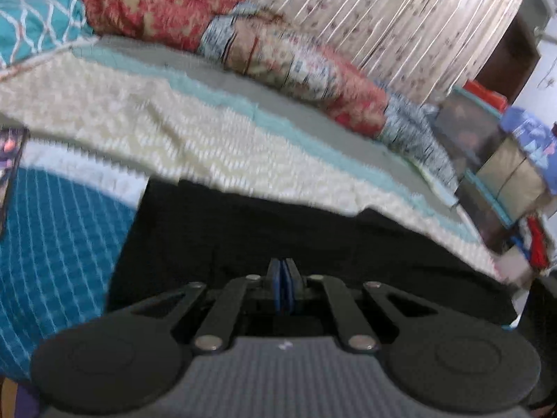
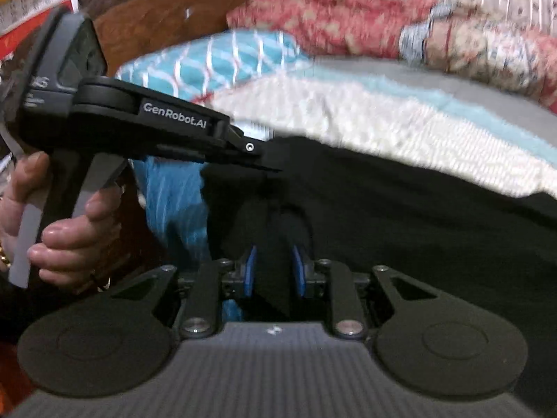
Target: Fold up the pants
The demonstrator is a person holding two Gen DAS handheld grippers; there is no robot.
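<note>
The black pants (image 1: 296,230) lie spread across the near part of the bed, over a cream knit blanket (image 1: 146,122) and, at their left edge, a teal quilted cover (image 1: 59,237). Both views are motion-blurred, so fabric detail is lost.

Your left gripper (image 1: 284,287) has its blue pads (image 1: 278,285) pressed together with no gap showing; its tips sit low against the dark cloth, but whether any fabric is pinched there, I cannot tell. In the right wrist view that same tool (image 2: 268,160) comes in from the left, its tip touching the pants' (image 2: 400,230) upper left edge, your hand (image 2: 62,230) wrapped around the grey grip.

Your right gripper (image 2: 275,268) stands partly open, and a raised fold of black fabric sits between the blue pads (image 2: 250,271).

Behind: teal lattice pillow (image 2: 222,59), red floral bedding (image 1: 156,3), striped curtain (image 1: 383,10), wooden headboard (image 2: 156,10).
</note>
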